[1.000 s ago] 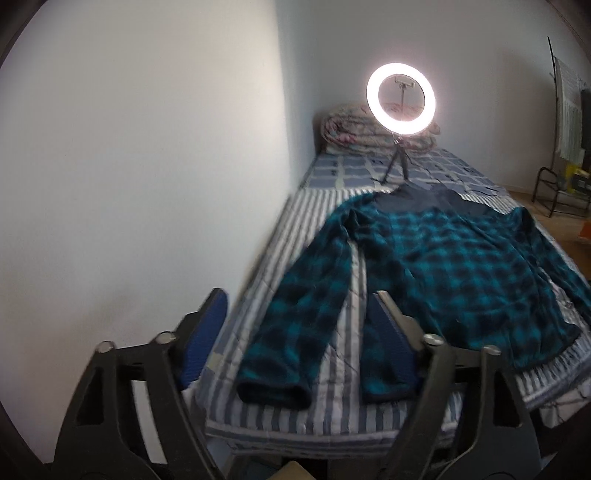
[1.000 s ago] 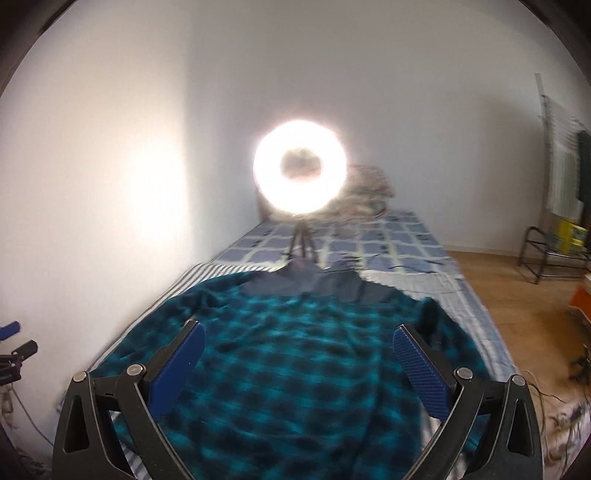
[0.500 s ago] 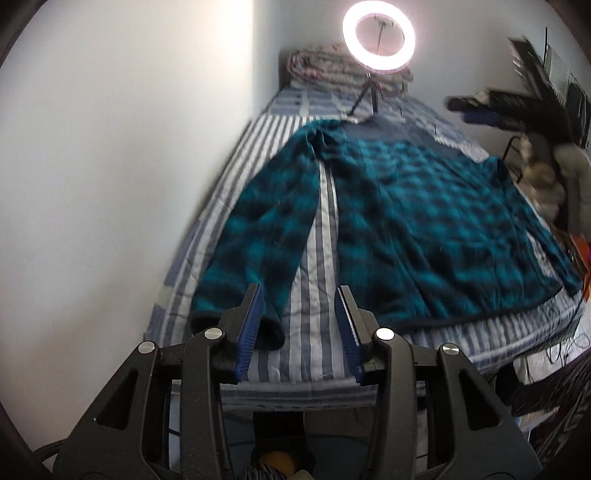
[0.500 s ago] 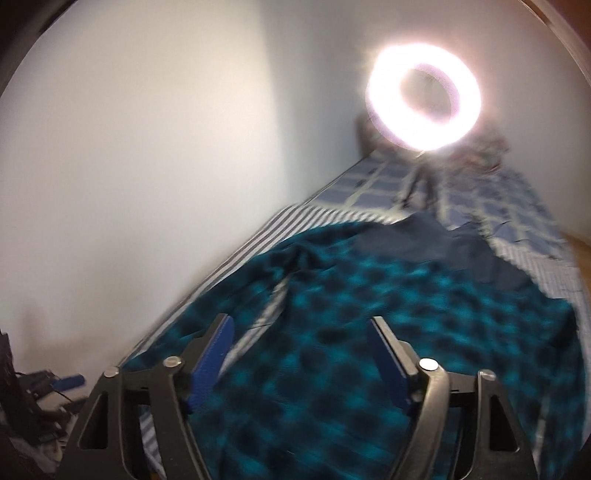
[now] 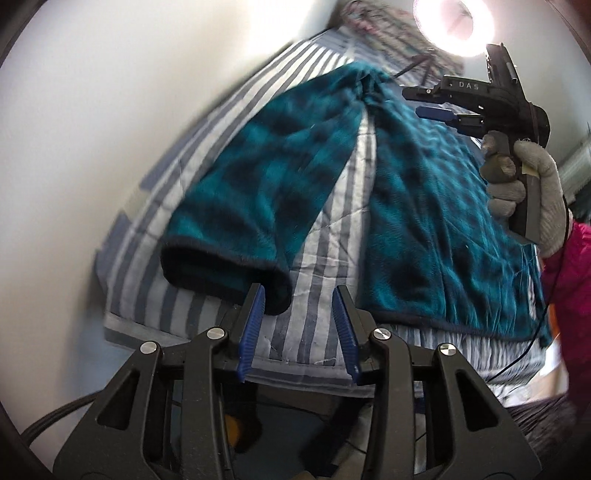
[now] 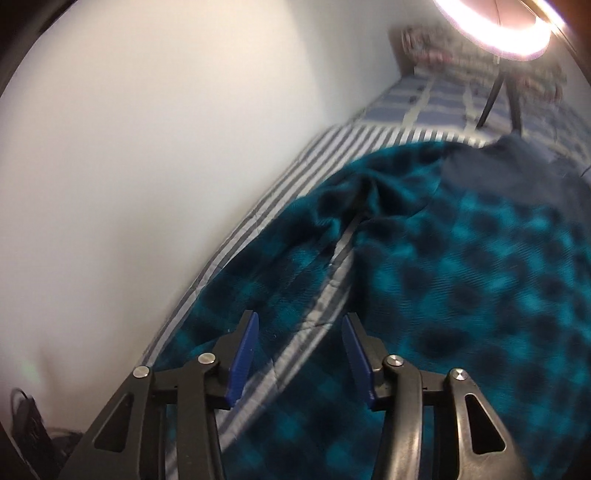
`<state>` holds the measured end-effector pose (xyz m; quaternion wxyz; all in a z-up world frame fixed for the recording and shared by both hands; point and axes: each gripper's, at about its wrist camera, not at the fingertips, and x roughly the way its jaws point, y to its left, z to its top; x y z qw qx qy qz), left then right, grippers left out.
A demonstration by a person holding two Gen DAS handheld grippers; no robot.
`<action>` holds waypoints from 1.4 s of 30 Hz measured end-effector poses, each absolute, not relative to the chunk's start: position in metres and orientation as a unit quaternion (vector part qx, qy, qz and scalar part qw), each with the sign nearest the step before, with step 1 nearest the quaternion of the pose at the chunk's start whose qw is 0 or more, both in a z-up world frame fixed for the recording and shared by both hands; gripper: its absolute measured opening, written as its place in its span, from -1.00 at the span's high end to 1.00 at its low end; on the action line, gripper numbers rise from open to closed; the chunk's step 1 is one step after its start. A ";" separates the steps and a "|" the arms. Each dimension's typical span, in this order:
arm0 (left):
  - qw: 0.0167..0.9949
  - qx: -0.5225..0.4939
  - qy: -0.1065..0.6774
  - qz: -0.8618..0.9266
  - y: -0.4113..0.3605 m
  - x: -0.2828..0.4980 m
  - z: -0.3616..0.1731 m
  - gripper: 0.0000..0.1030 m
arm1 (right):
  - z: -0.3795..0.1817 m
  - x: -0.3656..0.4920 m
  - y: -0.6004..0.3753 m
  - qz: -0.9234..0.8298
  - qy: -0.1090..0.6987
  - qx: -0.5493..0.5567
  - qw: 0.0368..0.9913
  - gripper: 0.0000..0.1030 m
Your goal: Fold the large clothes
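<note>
A teal and black plaid fleece jacket lies spread flat on a striped bed. Its left sleeve runs toward me, and the dark cuff lies near the bed's front edge. My left gripper is open and empty, with its tips just at the cuff's right end. My right gripper is open and empty, low over the gap between sleeve and body. It also shows in the left wrist view, held by a gloved hand above the jacket's shoulder.
A lit ring light on a tripod stands on the bed behind the jacket; it also shows in the right wrist view. A white wall runs along the bed's left side. Folded bedding lies at the bed's head.
Both grippers have moved down and closer to the jacket. The left one has come up to the sleeve cuff. The right one has swung left over the sleeve and shoulder; its jaws have narrowed.
</note>
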<state>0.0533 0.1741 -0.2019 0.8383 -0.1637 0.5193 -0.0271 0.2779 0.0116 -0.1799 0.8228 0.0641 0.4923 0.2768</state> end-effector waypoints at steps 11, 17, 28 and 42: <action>0.825 -0.216 0.522 -0.006 0.193 0.073 -0.218 0.42 | -0.231 0.324 0.073 0.261 0.545 0.079 0.793 0.24; 0.833 -0.200 0.516 -0.004 0.190 0.079 -0.220 0.93 | -0.245 0.334 0.090 0.238 0.561 0.058 0.791 0.40; 0.871 -0.177 0.458 -0.016 0.198 0.042 -0.179 0.95 | -0.237 0.323 0.075 0.255 0.553 0.088 0.789 0.94; 0.840 -0.094 0.521 -0.118 0.133 0.026 -0.198 0.95 | -0.250 0.293 0.047 0.228 0.556 0.000 0.800 0.91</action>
